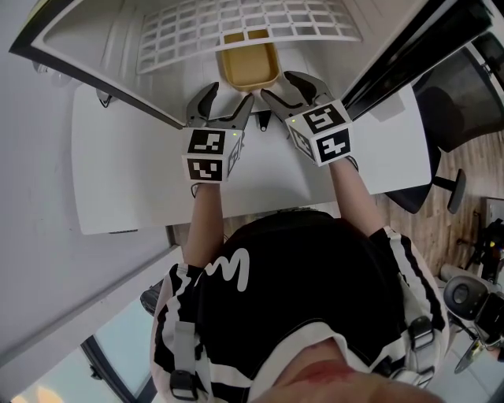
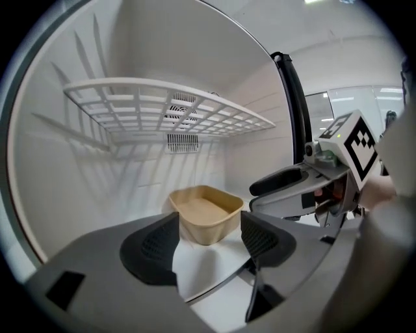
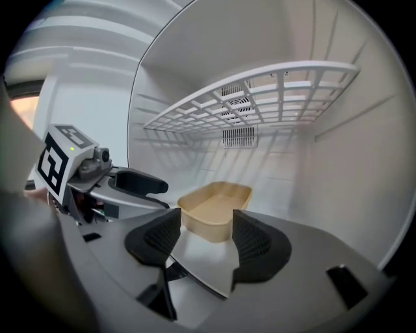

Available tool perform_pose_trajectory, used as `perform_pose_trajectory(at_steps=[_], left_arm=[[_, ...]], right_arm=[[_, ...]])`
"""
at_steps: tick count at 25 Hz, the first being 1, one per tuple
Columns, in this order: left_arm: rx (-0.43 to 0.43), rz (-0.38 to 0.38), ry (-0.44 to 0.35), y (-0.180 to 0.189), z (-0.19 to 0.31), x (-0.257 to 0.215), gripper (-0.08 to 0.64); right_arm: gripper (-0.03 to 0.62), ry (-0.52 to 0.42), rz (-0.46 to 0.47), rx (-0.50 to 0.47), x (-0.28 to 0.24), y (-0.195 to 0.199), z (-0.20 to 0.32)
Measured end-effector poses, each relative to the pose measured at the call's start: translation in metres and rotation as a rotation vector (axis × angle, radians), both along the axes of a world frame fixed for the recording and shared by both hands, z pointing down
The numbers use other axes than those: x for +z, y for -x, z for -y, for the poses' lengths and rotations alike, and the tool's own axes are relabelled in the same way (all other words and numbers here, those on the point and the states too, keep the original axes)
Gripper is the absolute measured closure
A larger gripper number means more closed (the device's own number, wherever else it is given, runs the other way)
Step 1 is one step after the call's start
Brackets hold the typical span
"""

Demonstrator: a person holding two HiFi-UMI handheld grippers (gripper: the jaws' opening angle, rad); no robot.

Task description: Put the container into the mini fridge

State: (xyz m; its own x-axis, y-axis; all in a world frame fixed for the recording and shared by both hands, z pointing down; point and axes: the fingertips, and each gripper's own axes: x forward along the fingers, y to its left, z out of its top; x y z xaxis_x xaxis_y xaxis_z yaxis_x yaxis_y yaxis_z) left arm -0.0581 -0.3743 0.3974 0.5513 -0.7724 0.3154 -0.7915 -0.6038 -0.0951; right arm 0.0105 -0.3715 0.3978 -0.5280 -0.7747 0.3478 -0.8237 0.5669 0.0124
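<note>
Since the container [image 1: 249, 66] sits on the fridge [image 1: 94, 55] floor beneath the shelf [image 1: 236, 24], placement appears complete. Left gripper [image 2: 208, 240] and right gripper [image 3: 207, 237] stand released, empty, just short of it; withdrawal remains.

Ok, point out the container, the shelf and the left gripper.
container [image 2: 205, 209]: left gripper view, inner floor.
shelf [image 3: 257, 94]: right gripper view, grid middle.
left gripper [image 1: 231, 94]: head view, midway between fingertips.
</note>
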Motion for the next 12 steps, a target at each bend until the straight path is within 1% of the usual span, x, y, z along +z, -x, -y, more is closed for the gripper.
perform_pose_trajectory(at_steps=[4, 9, 12], left_arm=[[-0.007, -0.019, -0.019, 0.002, -0.007, -0.008, 0.273], [0.006, -0.056, -0.038, -0.004, -0.021, -0.020, 0.273], [0.015, -0.069, -0.051, -0.006, -0.028, -0.027, 0.273]], right_arm=[[0.336, -0.038, 0.023, 0.001, -0.011, 0.000, -0.008], [0.336, -0.099, 0.071, -0.016, -0.028, -0.001, -0.023], [0.336, -0.135, 0.083, -0.023, -0.037, -0.003, -0.031]])
